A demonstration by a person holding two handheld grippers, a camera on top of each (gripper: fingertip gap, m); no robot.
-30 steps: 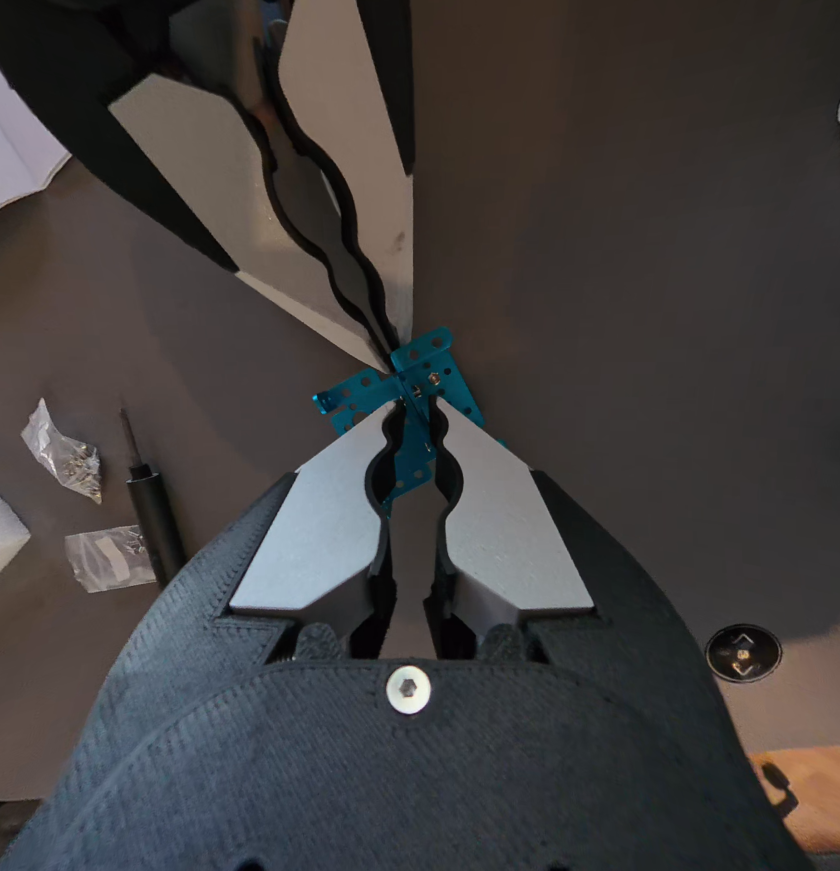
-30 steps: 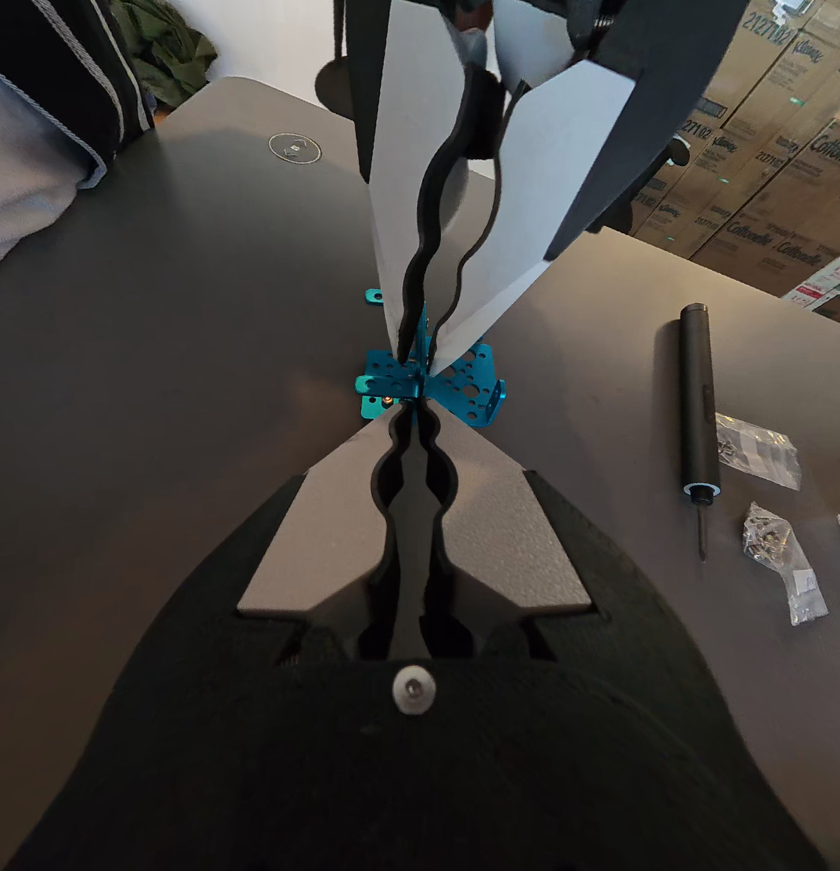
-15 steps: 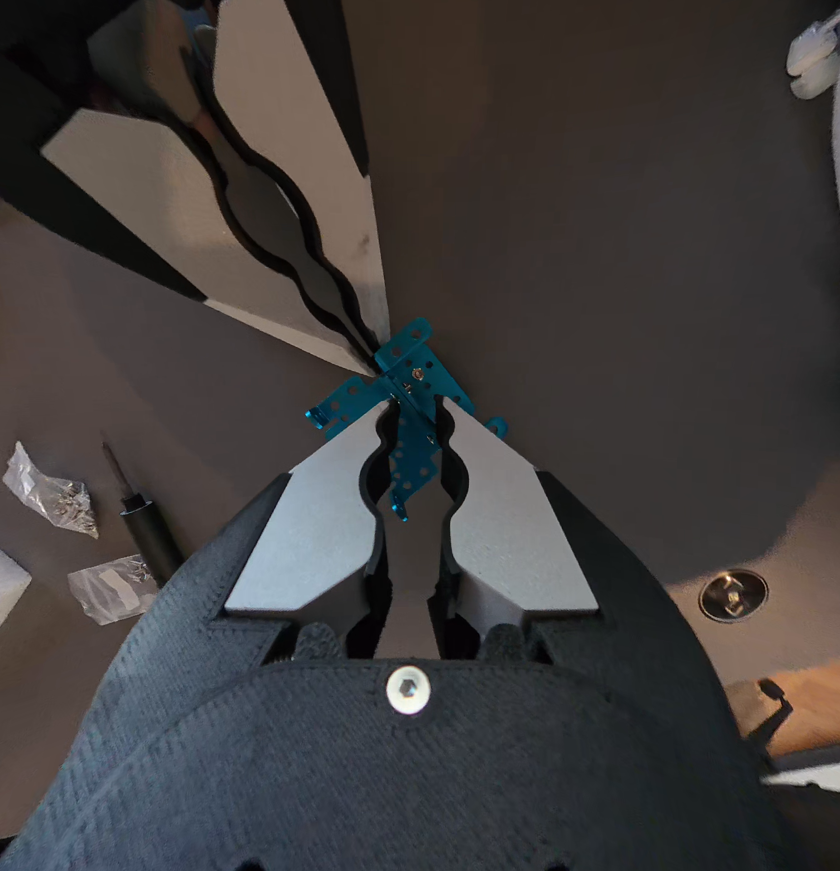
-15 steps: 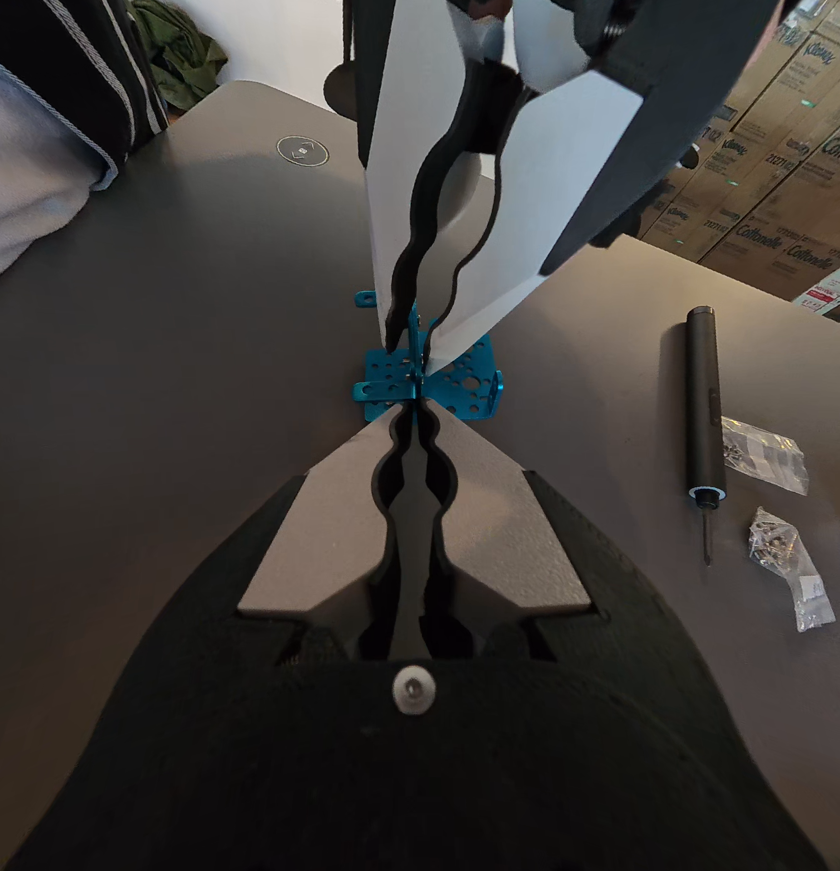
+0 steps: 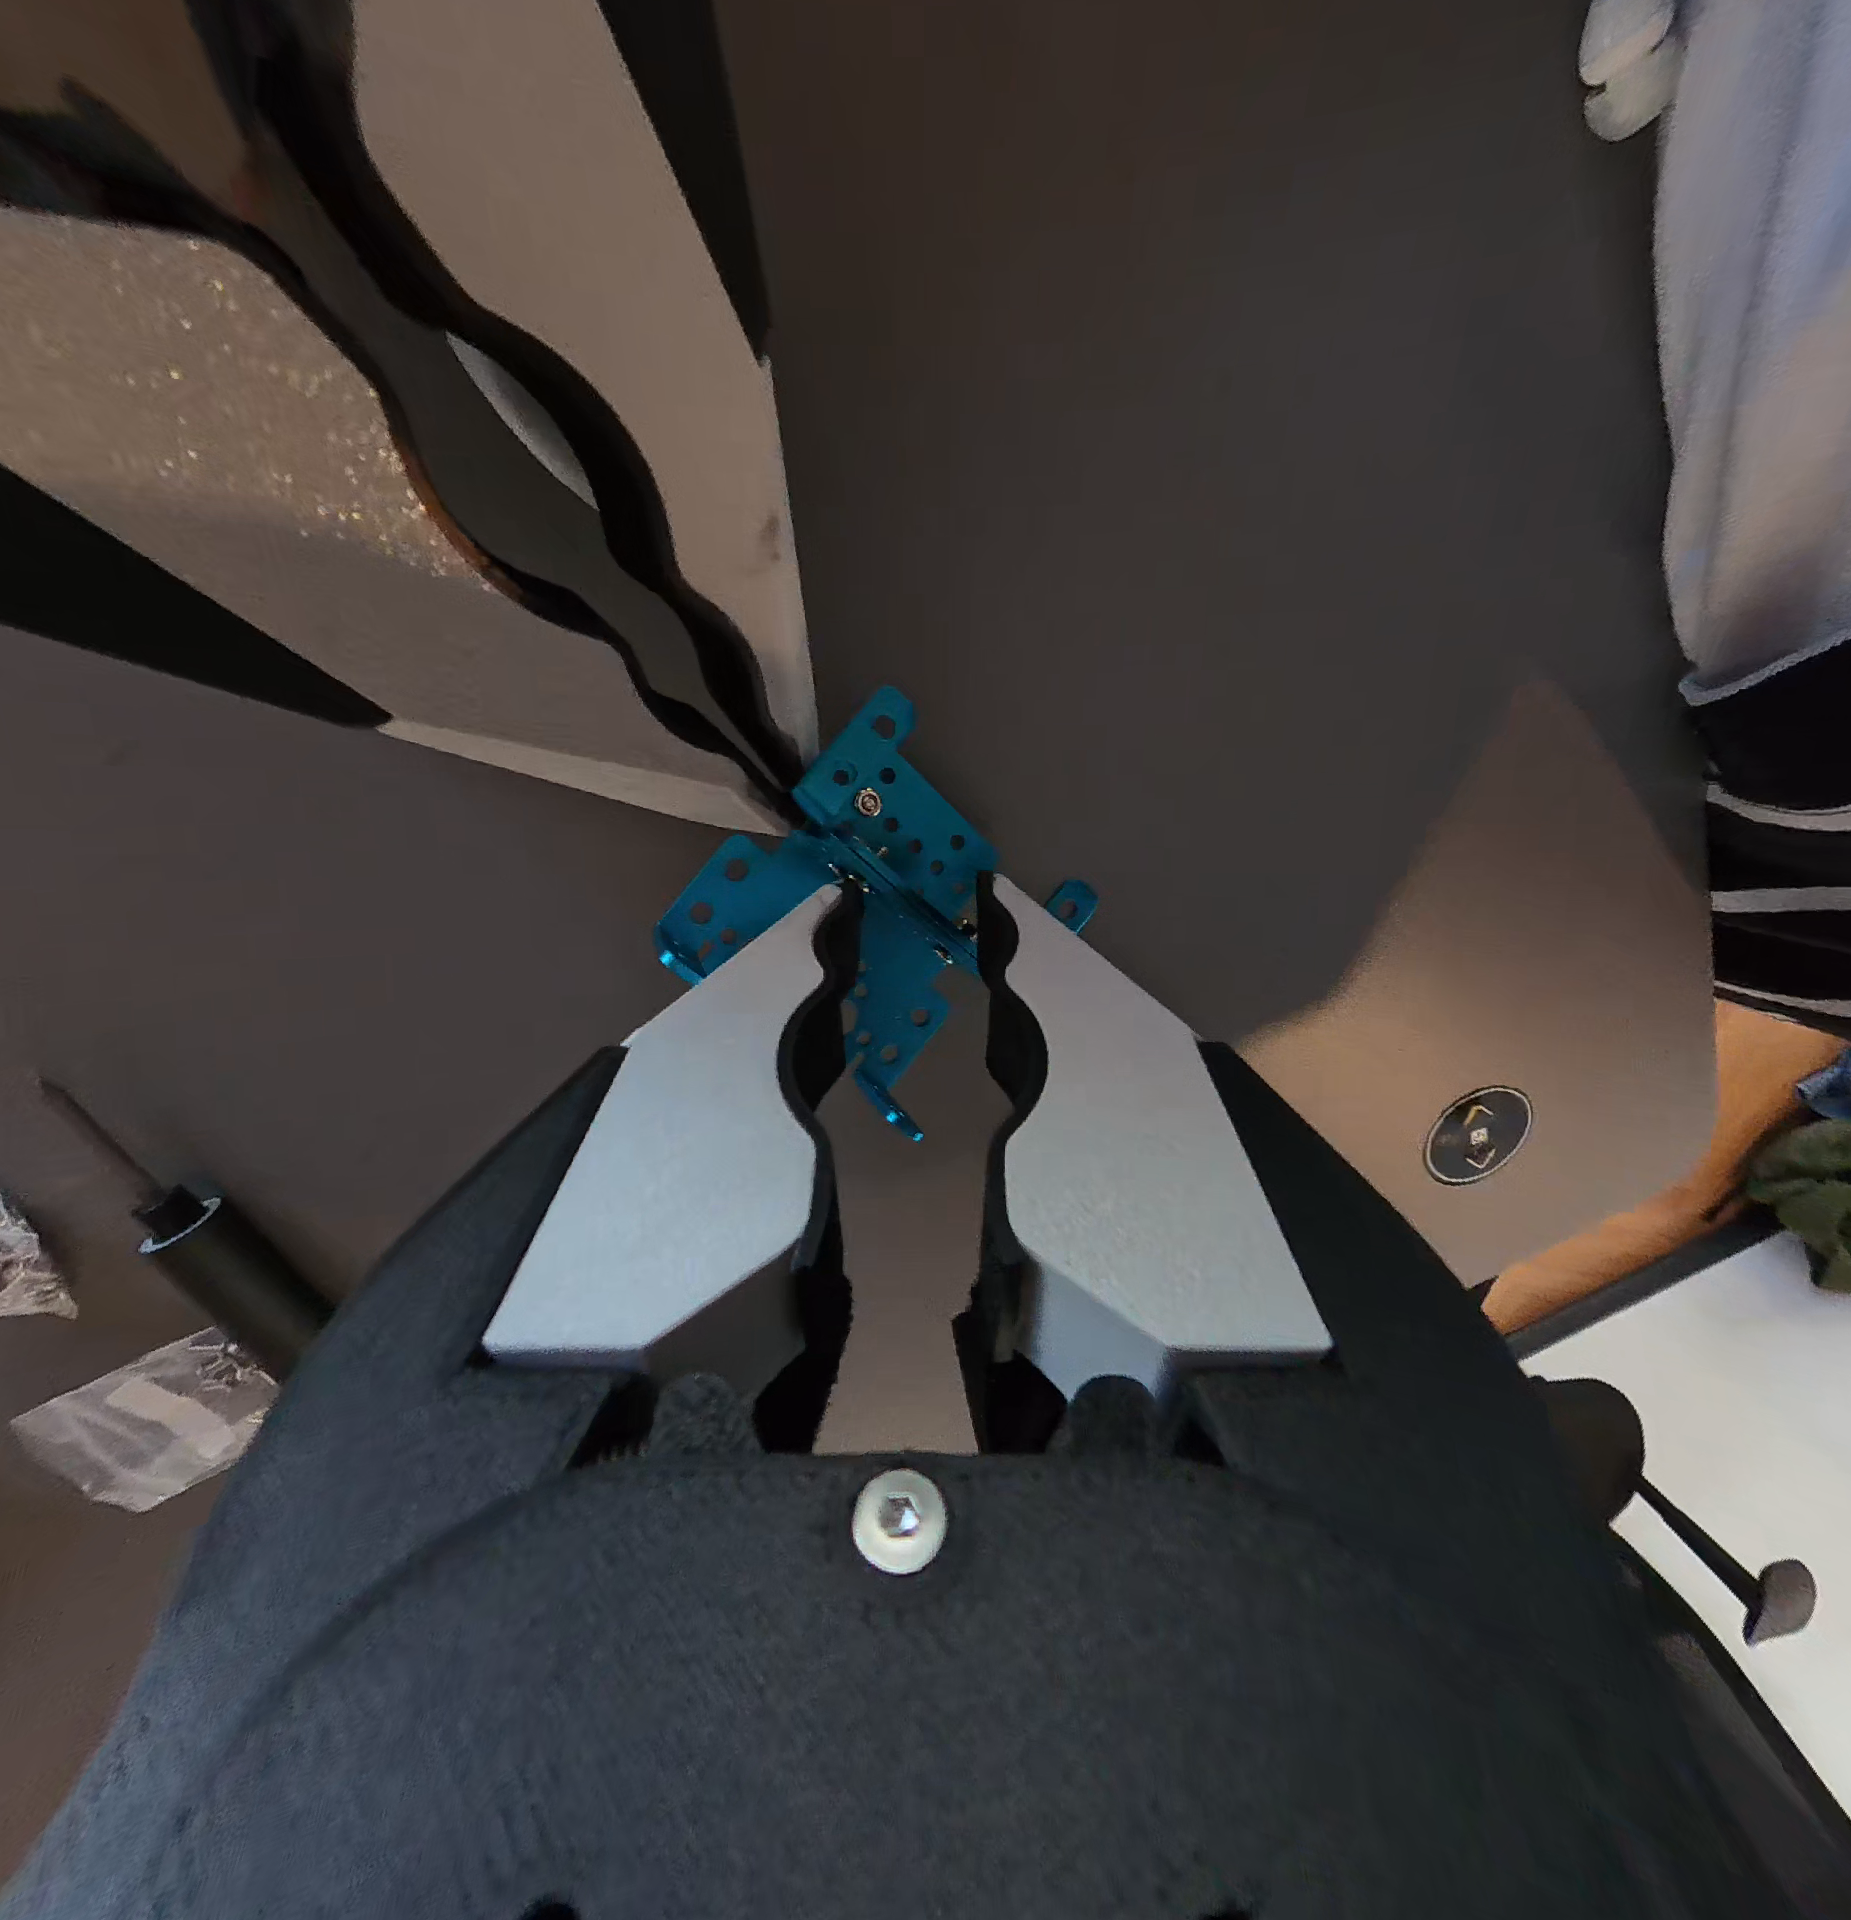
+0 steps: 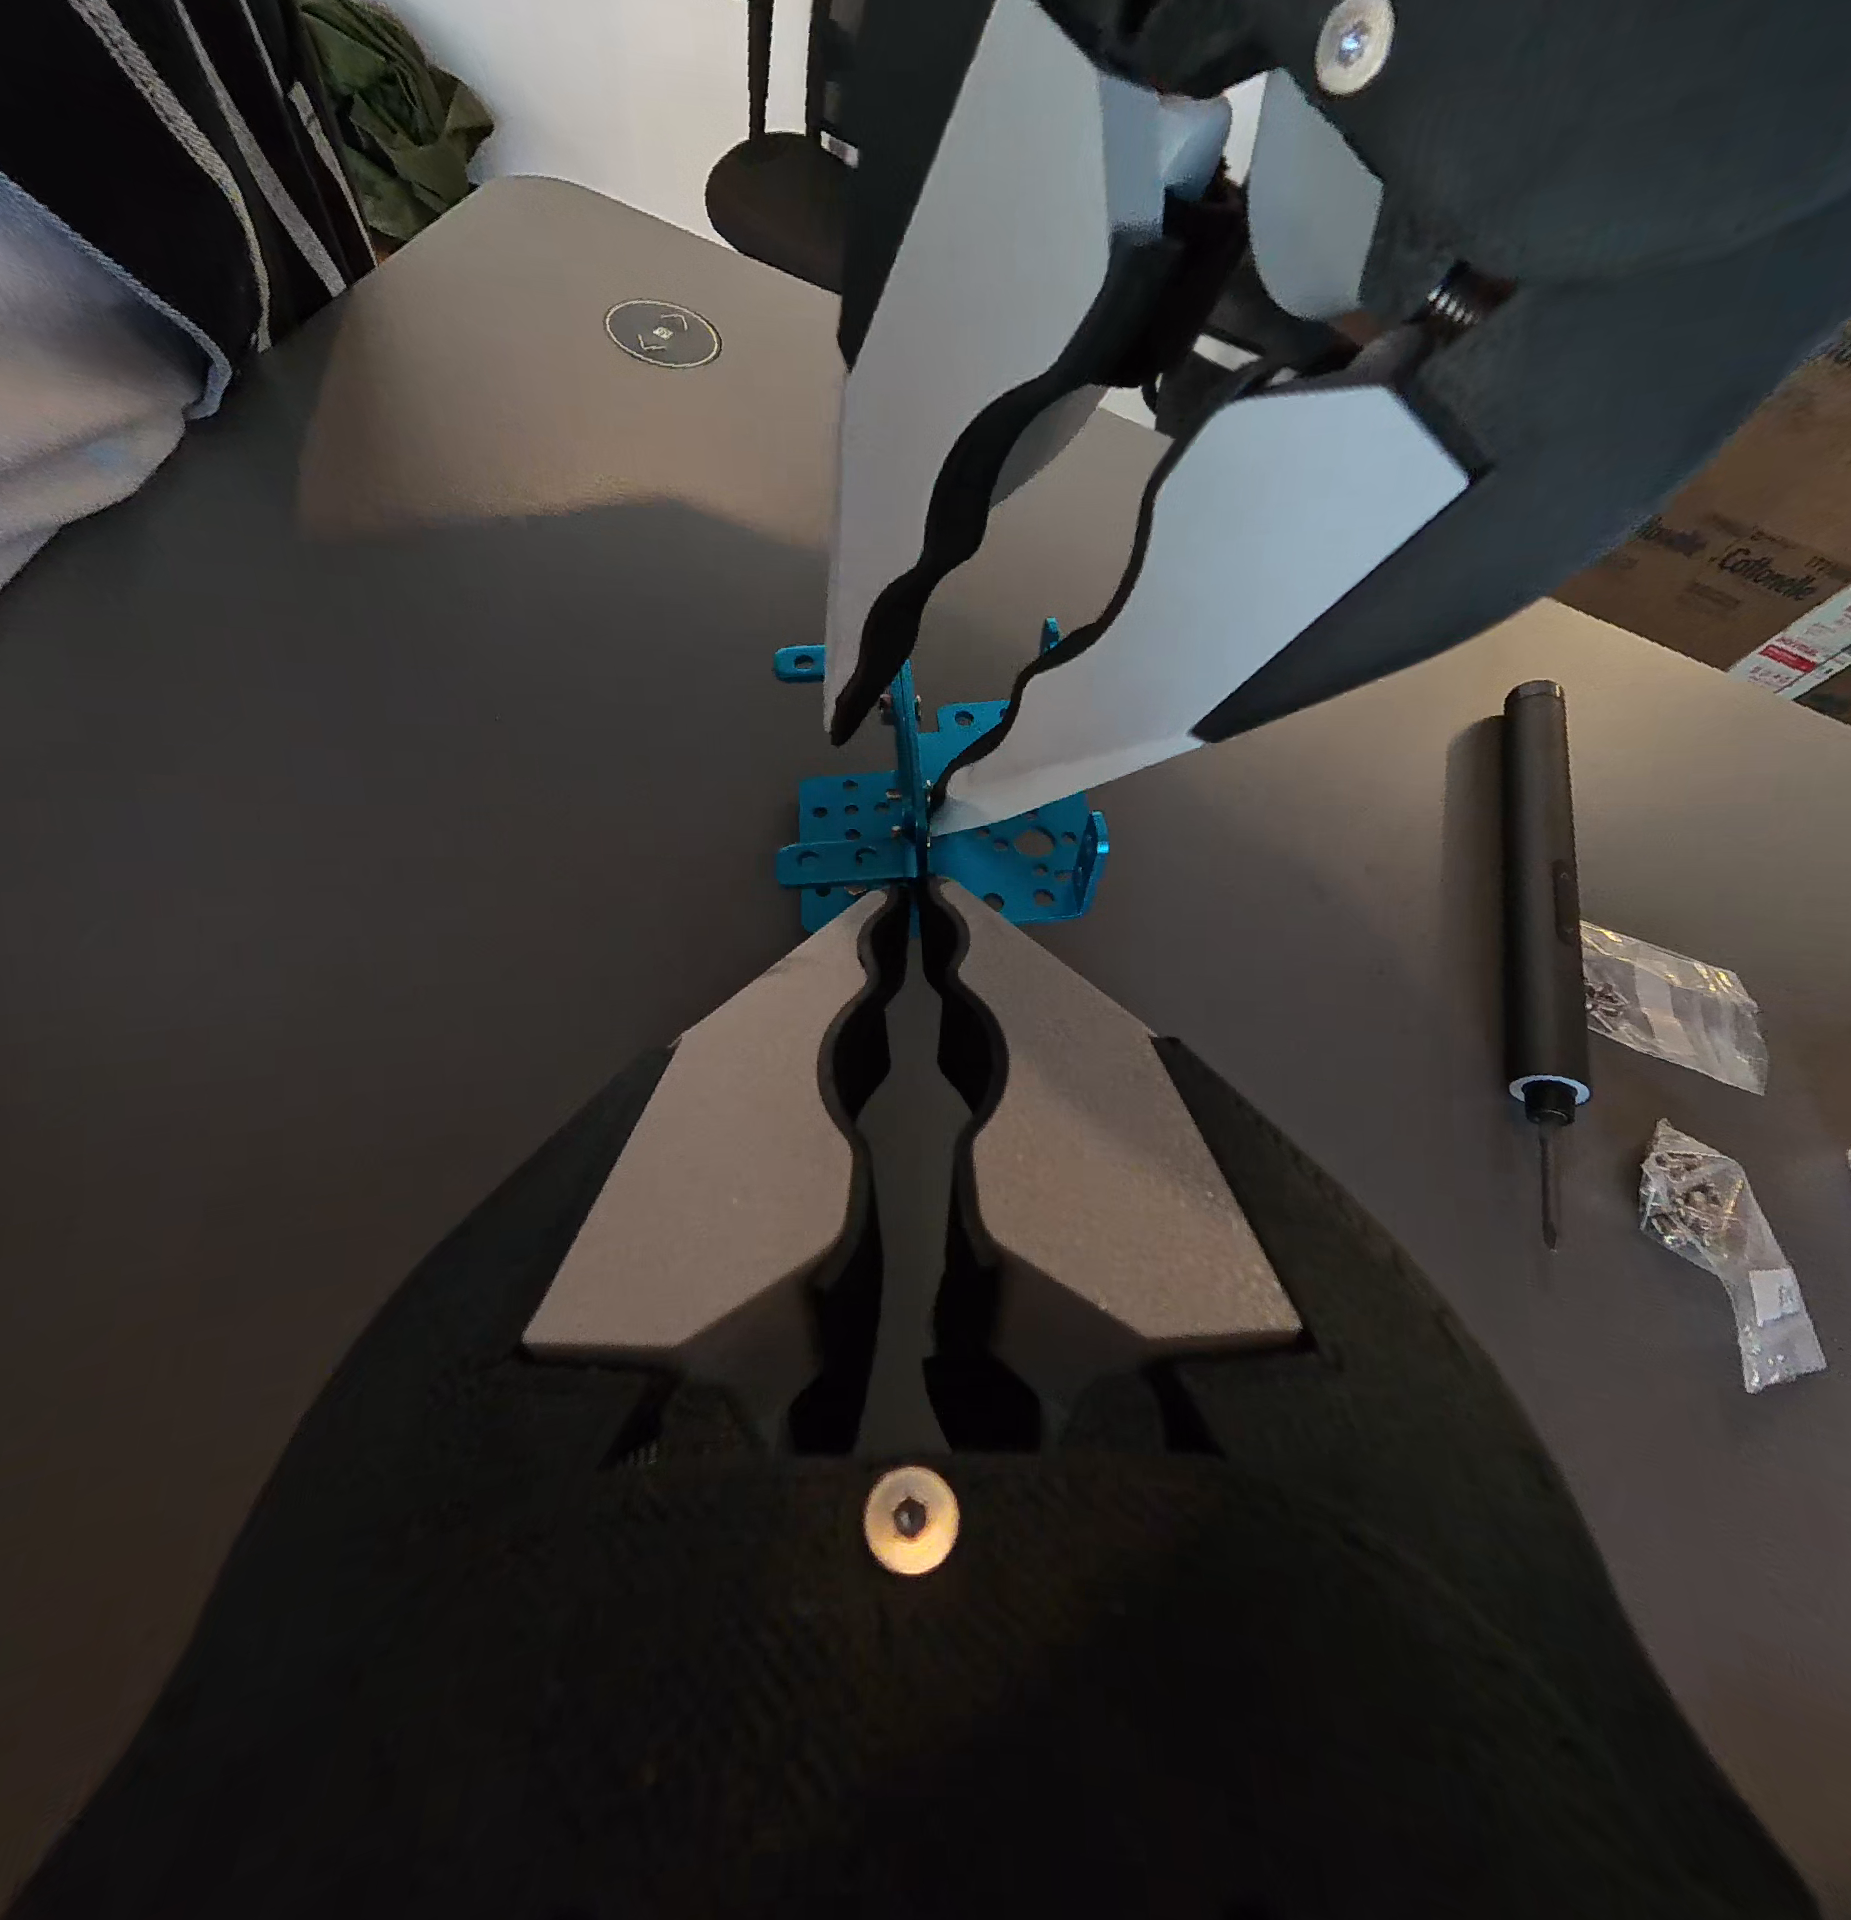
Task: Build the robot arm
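A blue perforated metal bracket assembly (image 5: 890, 821) of plates screwed together at right angles sits on the dark table (image 5: 1212, 416). My left gripper (image 5: 910, 888) is open, its fingers standing either side of the bracket's upright plate. My right gripper (image 6: 913, 894) is shut on the near edge of the same bracket (image 6: 1004, 862). In the right wrist view the left gripper (image 6: 900, 774) comes down from above with its fingers spread about the upright plate. In the left wrist view the right gripper (image 5: 786, 805) reaches in from the upper left, tips closed on the bracket.
A black screwdriver (image 6: 1544, 904) and two clear bags of screws (image 6: 1669, 997) (image 6: 1721, 1247) lie on the table to the right. A round control disc (image 6: 661, 330) is set in the table near its far edge. A person's sleeve (image 6: 69, 364) is at the left. Cardboard boxes (image 6: 1783, 582) stand behind. My two grippers' fingertips are within a few centimetres of each other.
My left gripper's fingers have spread apart around the blue bracket's upright plate, and it has swung round the bracket. My right gripper stays shut on the bracket.
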